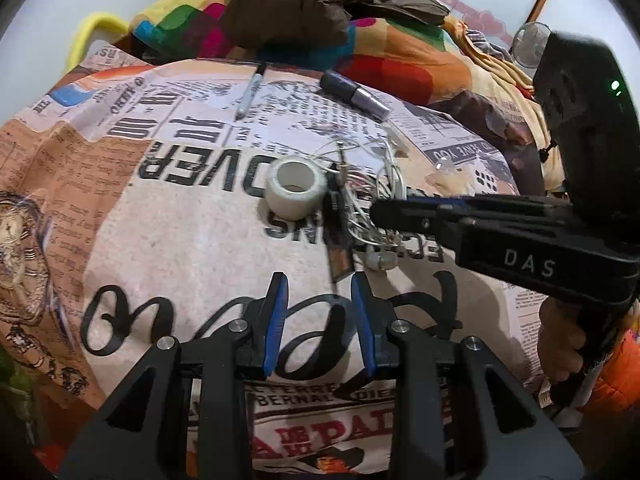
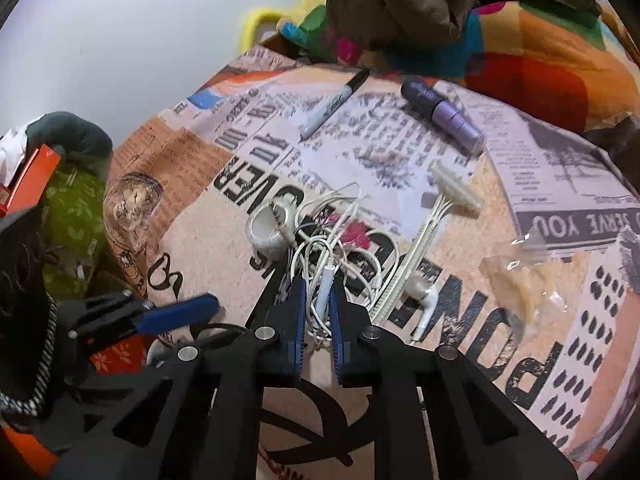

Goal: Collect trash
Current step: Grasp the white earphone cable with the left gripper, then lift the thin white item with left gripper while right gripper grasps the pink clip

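Left gripper [image 1: 318, 300]: blue-padded jaws parted, nothing between them, poised above bare printed cloth near the table's front edge. Right gripper [image 2: 318, 304]: jaws pinched together on strands of the white earphone cable tangle [image 2: 332, 248], clamped at the in-line remote.

Left to right across the tablecloth [image 1: 180, 248]:
- Tape roll [image 1: 295, 190], white, upright on its side wall, touching the tangle's left fringe.
- Marker pen [image 1: 250, 92], far edge, well apart.
- Earphone tangle, table centre; judged light, limp, loop-prone; likely to trail and snag tape roll or neighbouring items when lifted. Best hold: dense knot mid-bundle, not a single strand.
- Purple tube [image 1: 356, 94], far edge.
- White ribbon connector [image 2: 436, 216], stiff-looking, just beside the tangle on its right.
- Clear plastic wrapper [image 2: 516, 276], right side; judged featherlight, slippery, crinkly.

Room: open cloth in front of both grippers; bedding and jacket heaped behind; table edge drops away left.
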Demonstrator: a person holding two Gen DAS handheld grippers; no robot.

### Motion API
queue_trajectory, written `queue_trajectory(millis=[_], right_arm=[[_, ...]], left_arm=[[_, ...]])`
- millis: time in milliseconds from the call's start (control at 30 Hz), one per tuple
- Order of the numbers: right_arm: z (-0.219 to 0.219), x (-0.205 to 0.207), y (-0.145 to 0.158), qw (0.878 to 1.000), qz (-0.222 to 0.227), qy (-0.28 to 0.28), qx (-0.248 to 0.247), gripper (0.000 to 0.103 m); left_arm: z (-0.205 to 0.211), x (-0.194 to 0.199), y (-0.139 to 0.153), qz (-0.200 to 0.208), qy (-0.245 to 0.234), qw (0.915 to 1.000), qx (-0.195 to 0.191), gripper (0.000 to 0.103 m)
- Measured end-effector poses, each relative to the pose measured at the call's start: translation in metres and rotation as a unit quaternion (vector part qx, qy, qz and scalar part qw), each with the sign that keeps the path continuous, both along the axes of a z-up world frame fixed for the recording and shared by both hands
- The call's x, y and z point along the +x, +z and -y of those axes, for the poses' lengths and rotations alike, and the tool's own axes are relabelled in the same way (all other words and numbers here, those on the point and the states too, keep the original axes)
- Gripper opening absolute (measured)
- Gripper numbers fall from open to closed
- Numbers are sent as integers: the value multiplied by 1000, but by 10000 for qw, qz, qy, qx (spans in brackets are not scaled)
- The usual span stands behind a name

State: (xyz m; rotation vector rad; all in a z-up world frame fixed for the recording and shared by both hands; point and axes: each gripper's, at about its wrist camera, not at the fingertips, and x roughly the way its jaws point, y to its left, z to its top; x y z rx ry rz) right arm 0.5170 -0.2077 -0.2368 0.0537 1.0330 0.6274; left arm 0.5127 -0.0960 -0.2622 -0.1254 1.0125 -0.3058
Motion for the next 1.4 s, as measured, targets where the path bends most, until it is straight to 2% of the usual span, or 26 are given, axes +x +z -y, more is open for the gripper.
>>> queue_trajectory(millis=[133,233,300,367,433,567,833,1000,1100,1133,1167,1233,1400], right_arm=[[8,-5,17,9996,271,-82,28,8],[15,-4,27,9991,385,-183,83,8],[22,-3,34,9985,450,-271,150,8],[31,-1,41,9978,496,-379,242,8],[38,1,46,9969,554,-467,294,8],[57,4,52,9947,644,-733,332,8],[90,7,27,9946,366,-973,-25,8],[105,6,4,9926,189,-1068,-546,8],[114,6,4,9945,-23,-989,-329,16],[117,7,6,9949,-80,-979,-244,25],[120,6,9,9947,-38,-1016,-176,33],[124,2,20,9928,212,-1164,-186,40],[122,1,34,9926,446,-1116,-195,41]], left_arm=[[9,4,0,32,-27,10000,-79,32],[15,9,-2,94,22,9998,168,31],[16,13,-5,93,80,9997,224,25],[16,16,-7,95,78,9997,191,12],[16,17,-8,136,73,9997,172,5],[16,17,-9,131,50,9999,98,2],[17,17,-12,4,16,9999,156,2],[22,17,-11,33,-28,9996,280,3],[23,21,-12,42,-27,9997,250,5],[23,22,-11,46,-20,9997,242,6],[24,24,-12,53,-6,9997,240,6],[24,27,-12,65,13,9997,227,6],[27,33,-12,102,22,9998,180,7]])
